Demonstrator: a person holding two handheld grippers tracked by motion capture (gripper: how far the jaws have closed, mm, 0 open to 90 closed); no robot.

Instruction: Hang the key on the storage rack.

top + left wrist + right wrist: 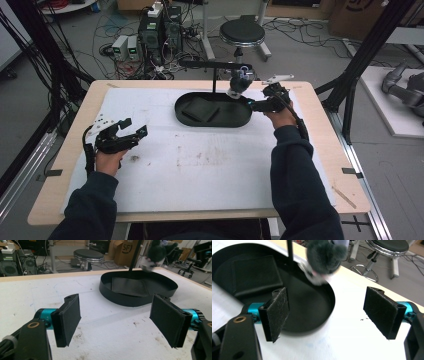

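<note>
Right gripper (325, 315): jaws spread wide, nothing between the pads (277, 311); bare white table cover and the near rim of the tray show in the gap. Above and just beyond the jaws hangs a dark fluffy toy (324, 256) with a pale underside, blurred, dangling over the right end of the oval black tray (329, 297). Not touched by either pad. In the high view the right gripper (256, 105) sits at the tray's right end, just beside the toy (239, 84), which hangs from the crossbar of a thin black stand (214, 67) rising from the tray's far side.

Left gripper (116, 316): jaws likewise wide apart, empty, only stained table cover between the pads (69, 317). In the high view it rests low at the left of the table (117, 137), well apart from the tray (185, 120).

Tray interior: a flat dark square piece (200, 110) lies in its left half. Tray stands on the white cover (200, 170) of the wooden table, toward the far edge. Beyond the table, a round black stool (242, 34) on the floor.
</note>
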